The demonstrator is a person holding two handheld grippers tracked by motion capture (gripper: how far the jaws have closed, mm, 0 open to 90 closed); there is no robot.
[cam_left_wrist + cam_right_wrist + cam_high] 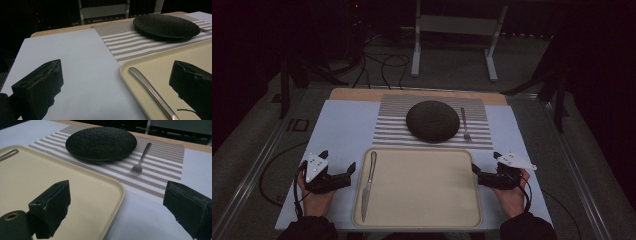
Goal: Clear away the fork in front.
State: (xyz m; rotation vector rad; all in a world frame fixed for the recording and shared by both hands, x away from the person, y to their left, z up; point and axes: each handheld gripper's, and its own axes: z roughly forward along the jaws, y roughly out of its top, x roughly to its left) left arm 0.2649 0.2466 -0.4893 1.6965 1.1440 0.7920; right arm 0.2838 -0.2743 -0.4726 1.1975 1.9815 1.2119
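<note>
- Silver metal table knife [368, 186] is seen lying on the beige plastic tray [422, 220], along its left edge.
- Left gripper [338, 169] and right gripper [485, 162] are held spread, nothing grasped.
- Silver fork [465, 124] and black round plate [432, 120] are left on the striped placemat [387, 131], untouched.

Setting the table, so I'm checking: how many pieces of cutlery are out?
2: a knife lying along the left side of the beige tray, and a fork on the striped placemat, right of the black plate.
</note>
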